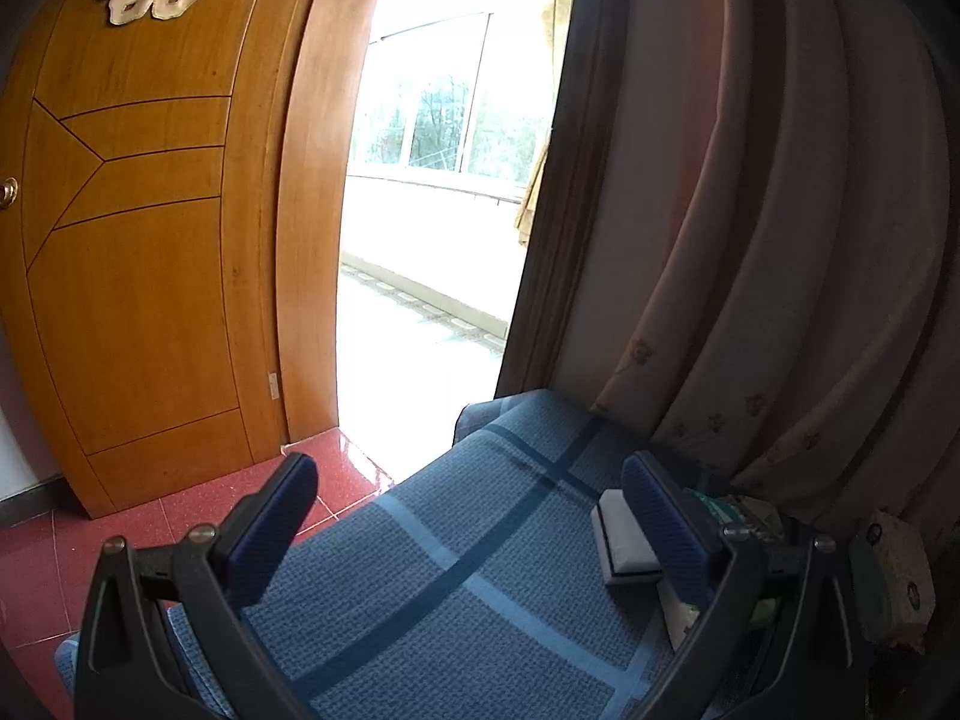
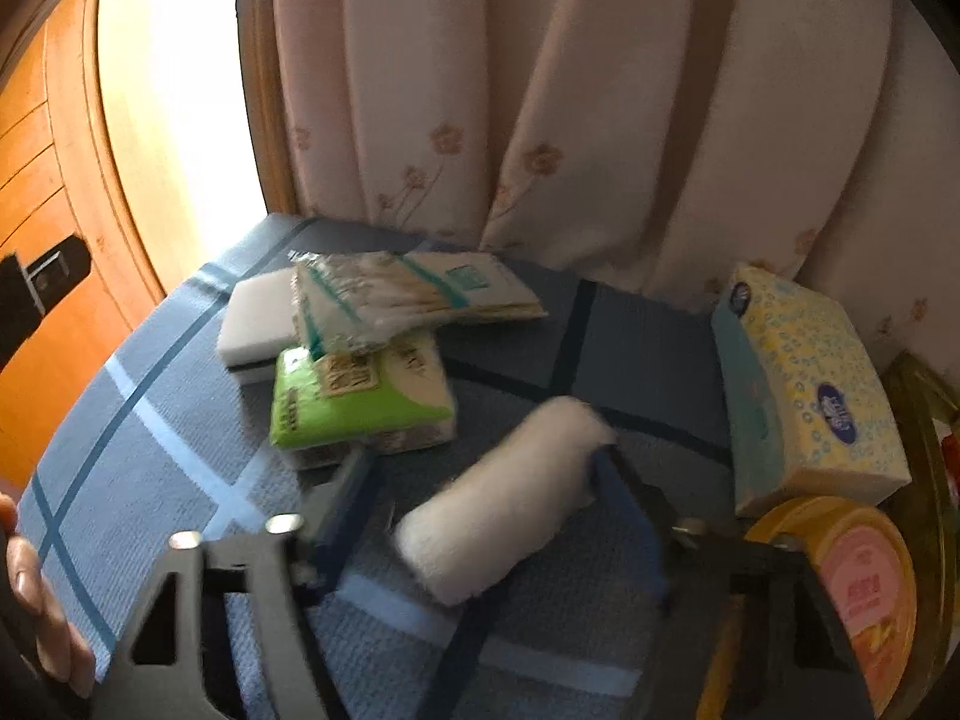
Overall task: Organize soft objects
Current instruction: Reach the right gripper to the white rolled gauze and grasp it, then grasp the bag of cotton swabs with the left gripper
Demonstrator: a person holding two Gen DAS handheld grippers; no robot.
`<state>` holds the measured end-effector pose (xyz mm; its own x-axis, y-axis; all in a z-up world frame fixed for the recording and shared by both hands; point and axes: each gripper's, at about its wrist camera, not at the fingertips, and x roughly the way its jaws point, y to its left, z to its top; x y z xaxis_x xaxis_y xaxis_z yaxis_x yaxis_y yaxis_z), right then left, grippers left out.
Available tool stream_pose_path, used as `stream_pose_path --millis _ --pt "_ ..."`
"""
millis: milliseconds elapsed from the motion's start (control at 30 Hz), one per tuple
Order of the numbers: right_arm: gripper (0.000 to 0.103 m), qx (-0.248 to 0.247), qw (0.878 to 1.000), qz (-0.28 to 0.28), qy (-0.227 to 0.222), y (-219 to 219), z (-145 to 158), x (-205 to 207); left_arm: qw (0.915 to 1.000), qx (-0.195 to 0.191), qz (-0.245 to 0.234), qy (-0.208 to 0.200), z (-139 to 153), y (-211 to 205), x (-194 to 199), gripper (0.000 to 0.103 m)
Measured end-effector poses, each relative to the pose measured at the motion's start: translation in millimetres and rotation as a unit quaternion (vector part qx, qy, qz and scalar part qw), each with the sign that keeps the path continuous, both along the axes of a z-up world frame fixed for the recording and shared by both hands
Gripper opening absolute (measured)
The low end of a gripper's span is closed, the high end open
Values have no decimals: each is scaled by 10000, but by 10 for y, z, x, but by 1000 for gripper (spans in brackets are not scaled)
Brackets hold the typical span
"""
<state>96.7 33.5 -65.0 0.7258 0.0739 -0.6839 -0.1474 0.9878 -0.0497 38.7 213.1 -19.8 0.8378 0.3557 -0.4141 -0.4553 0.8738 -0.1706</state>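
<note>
- Blue plaid cloth (image 2: 150, 420) covers the surface, pink floral curtain (image 2: 600, 120) behind it; all soft items lie loose on the cloth.
- Yellow tissue box (image 2: 822, 384) upright-ish at the right edge of the cloth, leaning over a round yellow-rimmed tin (image 2: 864, 588) with pink label; tin contents not visible.
- Green tissue pack (image 2: 354, 402) centre-left, touching a white sponge (image 2: 252, 318) behind it; clear cotton swab packet (image 2: 408, 294) lies on top of both.
- White fluffy roll (image 2: 510, 492) lies diagonally on the cloth, in front of the green pack, apart from it.
- Right gripper (image 2: 480, 498): jaws wide apart, straddling the white roll; right blue pad touches the roll's far end, left pad clear of it. View is motion-blurred.
- Only the left wrist view shows the wooden door (image 1: 138, 240), red floor (image 1: 180, 510) and bright balcony opening (image 1: 432, 180); the sponge (image 1: 618, 534) peeks past the right pad.
- Left gripper (image 1: 474, 534): jaws fully apart over bare cloth (image 1: 456, 570), holding nothing.
- Bare fingers (image 2: 30, 570) at the right view's lower-left edge.
</note>
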Motion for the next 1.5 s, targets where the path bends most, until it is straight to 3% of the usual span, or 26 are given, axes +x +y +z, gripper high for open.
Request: stream_pose_path --millis 33,200,467,567,667,767,833,933,1067,1167,1267,1367,1500 --pt "45 -77 10000 -33 -53 -18 8 -2 10000 1 4 -4 -3 1 1 102" --pt "31 206 9996 88 -145 -135 48 -50 10000 18 -54 -65 9 -11 -16 102" --pt "30 1269 9798 815 -1314 -443 322 -569 9995 162 -261 -77 25 -80 24 102" --pt "30 1177 9771 738 -1611 -491 382 -678 9985 329 -435 -75 37 -165 38 102" --pt "30 866 9742 517 -2018 -555 454 -816 9939 617 -915 -26 42 -334 91 102" --pt "30 656 9717 382 -2239 -592 471 -847 9803 1024 -1688 20 49 -571 191 102" --pt "30 605 9707 316 -2304 -638 483 -867 9672 1335 -2162 63 65 -726 276 102" --pt "30 631 9701 225 -2334 -693 499 -862 9448 1639 -2794 485 33 -932 526 102" --pt "30 796 9703 122 -2283 -793 516 -860 9240 1558 -3320 1078 -26 -1057 910 102" --pt "30 866 9708 77 -2235 -823 514 -824 9153 1644 -3435 1314 -16 -1129 1162 102" --pt "30 892 9710 39 -2220 -827 499 -770 8966 1620 -3678 1860 -147 -1223 1442 101" --pt "30 956 9715 -3 -2168 -848 498 -745 8903 1685 -3572 2267 -299 -1261 1589 99" --pt "30 995 9727 -26 -2096 -855 477 -690 8976 1357 -3501 2309 -327 -1201 1667 89"
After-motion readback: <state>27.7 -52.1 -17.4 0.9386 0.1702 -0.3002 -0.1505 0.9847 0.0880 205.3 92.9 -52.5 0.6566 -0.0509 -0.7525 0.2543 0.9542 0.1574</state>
